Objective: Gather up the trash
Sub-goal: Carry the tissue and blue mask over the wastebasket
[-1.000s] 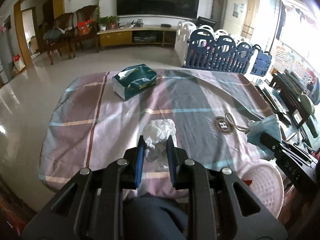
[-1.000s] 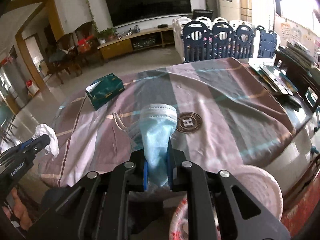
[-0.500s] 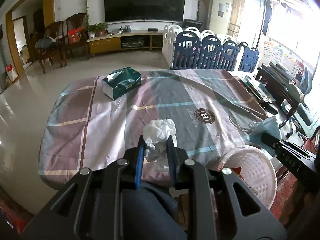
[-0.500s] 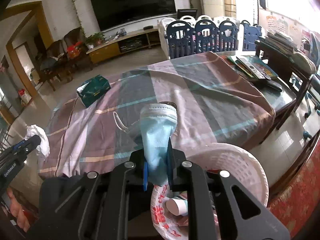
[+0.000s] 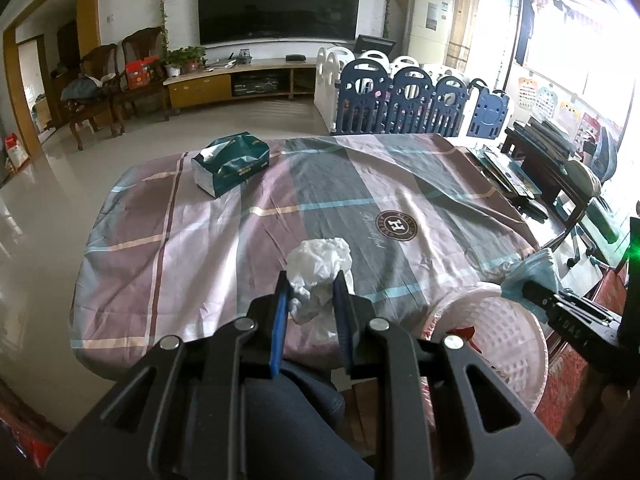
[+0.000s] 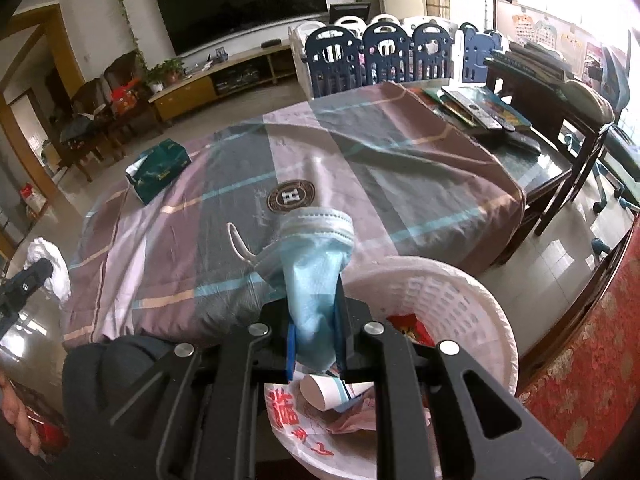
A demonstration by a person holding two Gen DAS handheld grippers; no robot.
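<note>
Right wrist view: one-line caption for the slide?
Right gripper shut on a blue face mask above the white trash basket, paper cup already inside.

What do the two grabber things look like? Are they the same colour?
Yes. The left gripper and the right gripper are both matte black, with angular linkage arms and round silver bolts. Their fingers carry blue pads. Small white lettering is printed on the side of each, too small to read fully.

Daylight glare from window at right; fisheye-warped edges.
</note>
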